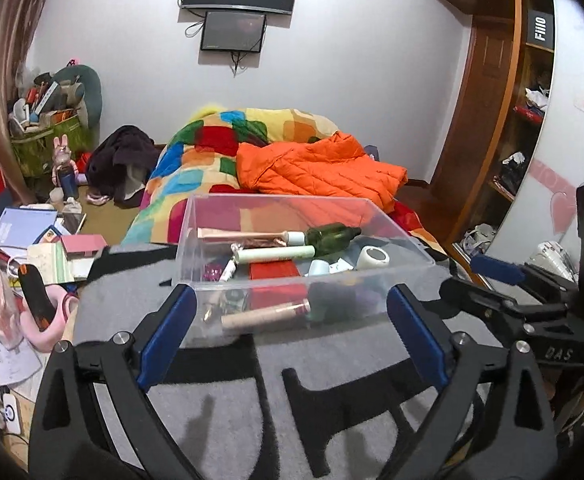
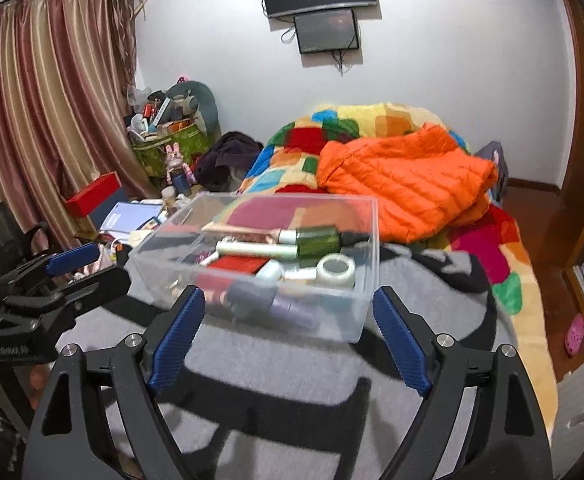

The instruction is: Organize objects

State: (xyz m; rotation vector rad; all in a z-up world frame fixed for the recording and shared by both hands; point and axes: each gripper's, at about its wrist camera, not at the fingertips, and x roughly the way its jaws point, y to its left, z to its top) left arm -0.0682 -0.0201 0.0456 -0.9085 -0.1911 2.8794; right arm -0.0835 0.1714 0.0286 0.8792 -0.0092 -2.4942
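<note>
A clear plastic box (image 1: pixel 188 216) (image 2: pixel 374 248) stands on a grey and black blanket (image 1: pixel 220 396) on the bed. In it lie a green glass bottle (image 1: pixel 330 236) (image 2: pixel 318 240), a pale green tube (image 1: pixel 276 254), a rose-gold tube (image 1: pixel 236 234), a roll of tape (image 1: pixel 374 258) (image 2: pixel 336 268), a red flat piece (image 1: pixel 272 270) and a beige tube (image 1: pixel 264 314) against the near wall. My left gripper (image 1: pixel 292 292) is open just before the box's near wall, holding nothing. My right gripper (image 2: pixel 290 294) is open too, facing the box's near corner. Each gripper shows at the edge of the other's view.
Behind the box lie an orange padded jacket (image 1: pixel 320 168) and a many-coloured quilt (image 1: pixel 212 148). Books, papers and pink items (image 1: pixel 24 228) crowd the left side. A wooden wardrobe (image 1: pixel 492 120) stands at the right, striped curtains (image 2: pixel 32 100) at the left.
</note>
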